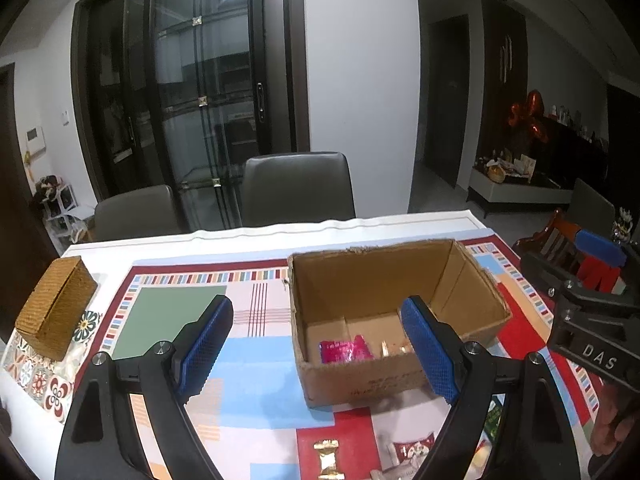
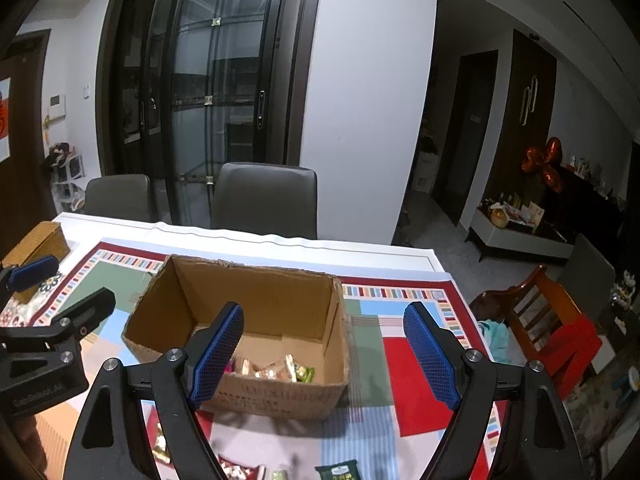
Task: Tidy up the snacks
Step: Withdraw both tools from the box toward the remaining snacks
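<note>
Inside, the cardboard box [image 2: 276,308] (ragged rim) holds wrapped snacks [image 2: 276,372].

We see the cardboard box [image 1: 396,320] open at the top, free access from above; its walls block side entry. Snack packets [image 2: 280,372] cover part of its floor. Left of the box, bare tablecloth [image 1: 192,300] up to the wicker box [image 1: 56,308]. Loose packets [image 1: 412,450] lie on the near cloth.

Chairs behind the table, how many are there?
2 grey padded chairs at the table's far edge: one on the left, one nearer the middle. Others may be hidden.
</note>
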`<state>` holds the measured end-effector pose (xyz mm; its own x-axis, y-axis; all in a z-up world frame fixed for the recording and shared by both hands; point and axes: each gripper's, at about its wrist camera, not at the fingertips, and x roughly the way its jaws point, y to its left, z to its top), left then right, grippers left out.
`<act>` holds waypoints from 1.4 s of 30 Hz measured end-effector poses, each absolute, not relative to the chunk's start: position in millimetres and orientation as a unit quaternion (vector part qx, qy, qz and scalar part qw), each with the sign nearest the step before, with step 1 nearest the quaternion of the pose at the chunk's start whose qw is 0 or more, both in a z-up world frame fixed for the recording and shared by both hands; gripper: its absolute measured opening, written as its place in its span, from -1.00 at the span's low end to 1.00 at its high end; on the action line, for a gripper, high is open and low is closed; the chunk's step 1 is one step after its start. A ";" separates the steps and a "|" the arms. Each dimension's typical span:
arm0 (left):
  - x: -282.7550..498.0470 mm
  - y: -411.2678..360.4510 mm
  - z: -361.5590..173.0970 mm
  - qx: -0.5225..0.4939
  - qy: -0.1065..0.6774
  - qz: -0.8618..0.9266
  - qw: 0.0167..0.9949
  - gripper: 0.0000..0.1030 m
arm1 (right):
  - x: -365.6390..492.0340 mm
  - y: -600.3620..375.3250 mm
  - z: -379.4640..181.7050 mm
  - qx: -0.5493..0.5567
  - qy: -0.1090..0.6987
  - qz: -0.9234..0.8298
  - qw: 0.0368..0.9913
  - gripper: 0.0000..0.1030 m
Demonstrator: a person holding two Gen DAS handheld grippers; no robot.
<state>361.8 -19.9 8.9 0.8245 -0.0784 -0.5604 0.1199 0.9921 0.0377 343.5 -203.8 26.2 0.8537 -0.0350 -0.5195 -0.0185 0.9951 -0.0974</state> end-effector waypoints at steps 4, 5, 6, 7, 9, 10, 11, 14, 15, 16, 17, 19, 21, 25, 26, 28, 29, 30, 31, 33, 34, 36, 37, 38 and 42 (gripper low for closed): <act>351.3 -22.9 4.4 0.035 0.296 -0.055 0.953 0.68 | 334.7 -208.2 24.4 -0.045 0.269 -0.006 0.962 0.61; 348.3 -23.7 3.4 0.036 0.295 -0.054 0.953 0.68 | 331.8 -210.1 23.7 -0.043 0.269 -0.006 0.962 0.61; 345.8 -24.3 3.1 0.037 0.294 -0.055 0.953 0.68 | 328.8 -211.4 23.0 -0.041 0.268 -0.007 0.962 0.61; 343.2 -25.4 3.5 0.037 0.293 -0.056 0.954 0.68 | 325.8 -212.1 22.4 -0.040 0.268 -0.007 0.963 0.61; 338.4 -27.3 3.7 0.038 0.292 -0.058 0.954 0.68 | 320.2 -212.4 21.9 -0.039 0.268 -0.008 0.963 0.61; 336.5 -28.2 4.2 0.039 0.291 -0.059 0.954 0.68 | 317.9 -212.8 21.2 -0.040 0.268 -0.009 0.963 0.61; 333.1 -29.4 4.2 0.042 0.289 -0.059 0.954 0.68 | 314.2 -214.2 20.0 -0.042 0.267 -0.010 0.963 0.61; 323.6 -30.6 2.8 0.044 0.287 -0.064 0.955 0.68 | 305.8 -218.4 16.6 -0.040 0.270 -0.012 0.962 0.61; 320.0 -31.9 2.4 0.046 0.286 -0.066 0.955 0.68 | 303.4 -219.8 15.7 -0.038 0.271 -0.012 0.962 0.61; 317.2 -33.3 1.6 0.047 0.285 -0.067 0.955 0.68 | 300.6 -221.1 14.5 -0.037 0.272 -0.012 0.962 0.61; 314.7 -35.0 1.1 0.050 0.284 -0.068 0.955 0.68 | 297.0 -223.6 13.0 -0.036 0.272 -0.013 0.962 0.61; 308.9 -37.9 -1.1 0.054 0.283 -0.070 0.955 0.68 | 292.1 -225.6 11.0 -0.035 0.274 -0.013 0.961 0.61; 305.8 -39.5 -3.6 0.057 0.284 -0.072 0.954 0.68 | 286.9 -227.9 7.9 -0.036 0.276 -0.015 0.960 0.61; 297.0 -44.2 -10.7 0.058 0.288 -0.078 0.953 0.68 | 279.8 -232.6 0.1 -0.041 0.283 -0.019 0.958 0.61; 295.1 -45.7 -13.1 0.058 0.290 -0.080 0.952 0.68 | 277.1 -233.7 -3.2 -0.042 0.286 -0.019 0.957 0.61; 291.5 -49.0 -19.5 0.060 0.295 -0.083 0.950 0.68 | 274.4 -235.4 -8.0 -0.041 0.291 -0.020 0.956 0.61; 290.0 -50.4 -22.8 0.060 0.297 -0.085 0.949 0.68 | 272.9 -235.4 -11.3 -0.042 0.293 -0.021 0.955 0.61; 289.2 -51.8 -27.5 0.060 0.302 -0.086 0.947 0.68 | 271.4 -236.8 -13.7 -0.043 0.296 -0.022 0.954 0.61; 288.5 -53.0 -31.0 0.060 0.306 -0.088 0.946 0.68 | 270.1 -237.4 -16.6 -0.043 0.298 -0.023 0.953 0.61; 285.3 -55.4 -37.8 0.059 0.313 -0.088 0.944 0.68 | 268.0 -238.8 -23.2 -0.044 0.305 -0.024 0.951 0.61; 284.4 -56.6 -39.8 0.059 0.314 -0.088 0.943 0.68 | 267.1 -239.6 -26.4 -0.045 0.308 -0.025 0.950 0.61; 282.5 -57.8 -45.4 0.059 0.321 -0.088 0.941 0.68 | 264.4 -241.0 -31.6 -0.047 0.313 -0.026 0.948 0.61; 281.6 -58.7 -47.6 0.058 0.323 -0.089 0.940 0.68 | 262.8 -241.4 -34.0 -0.048 0.315 -0.026 0.948 0.61; 280.5 -59.4 -50.0 0.058 0.326 -0.089 0.939 0.68 | 261.4 -242.6 -37.3 -0.048 0.318 -0.026 0.947 0.61; 276.4 -63.4 -60.3 0.056 0.336 -0.087 0.936 0.68 | 258.3 -245.4 -46.6 -0.047 0.327 -0.026 0.944 0.61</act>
<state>276.4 -63.4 -60.3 0.7589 -0.1259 -0.6389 0.2015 0.9784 0.0465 258.3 -245.4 -46.6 0.7853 -0.0802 -0.6139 0.0185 0.9942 -0.1062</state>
